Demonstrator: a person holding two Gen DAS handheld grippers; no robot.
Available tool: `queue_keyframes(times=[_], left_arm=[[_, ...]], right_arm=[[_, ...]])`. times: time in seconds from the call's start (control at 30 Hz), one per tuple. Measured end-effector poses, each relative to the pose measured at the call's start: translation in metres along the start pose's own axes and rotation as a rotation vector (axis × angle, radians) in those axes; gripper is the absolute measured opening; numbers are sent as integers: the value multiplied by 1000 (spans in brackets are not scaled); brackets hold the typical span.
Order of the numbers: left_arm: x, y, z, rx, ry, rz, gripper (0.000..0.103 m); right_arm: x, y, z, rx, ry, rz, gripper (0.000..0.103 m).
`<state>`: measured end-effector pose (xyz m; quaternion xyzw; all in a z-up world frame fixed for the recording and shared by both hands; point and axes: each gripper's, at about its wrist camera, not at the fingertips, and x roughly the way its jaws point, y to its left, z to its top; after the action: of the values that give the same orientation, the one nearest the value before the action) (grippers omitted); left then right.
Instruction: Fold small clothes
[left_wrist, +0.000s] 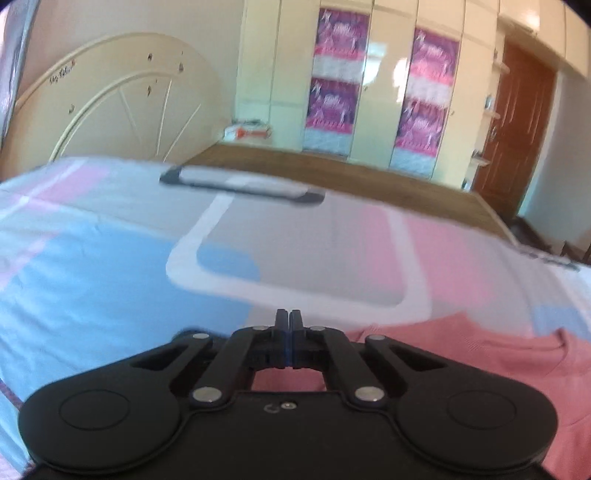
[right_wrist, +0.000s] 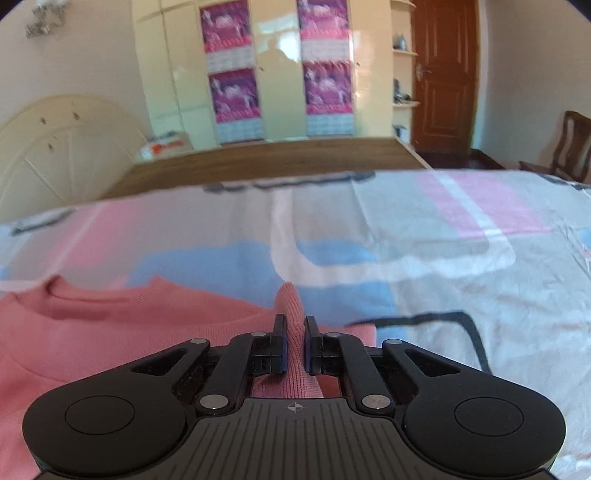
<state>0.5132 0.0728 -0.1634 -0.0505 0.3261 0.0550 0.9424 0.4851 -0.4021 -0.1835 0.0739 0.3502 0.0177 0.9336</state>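
Below, patterned bedsheet, wardrobe behind, left claw together, right claw clamped on pink garment.

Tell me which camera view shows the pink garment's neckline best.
The right wrist view. There the pink garment lies broadly across the bedsheet with its neckline curve visible, and the right gripper pinches a ribbed fold. The left wrist view shows only part of the garment beside the shut left gripper.

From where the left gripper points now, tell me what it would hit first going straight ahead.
Probably the patterned bedsheet just beyond the shut left gripper. The dark flat object lies farther along; depth is unclear.
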Motion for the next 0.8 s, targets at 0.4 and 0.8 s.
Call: queue_keyframes(times=[0.4, 0.8], left_arm=[[-14, -12, -3, 116, 100, -154, 71], [10, -27, -10, 170, 187, -243, 12]], right_arm=[[-23, -2, 7, 57, -9, 33, 25], [-35, 5, -19, 37, 24, 44, 32]])
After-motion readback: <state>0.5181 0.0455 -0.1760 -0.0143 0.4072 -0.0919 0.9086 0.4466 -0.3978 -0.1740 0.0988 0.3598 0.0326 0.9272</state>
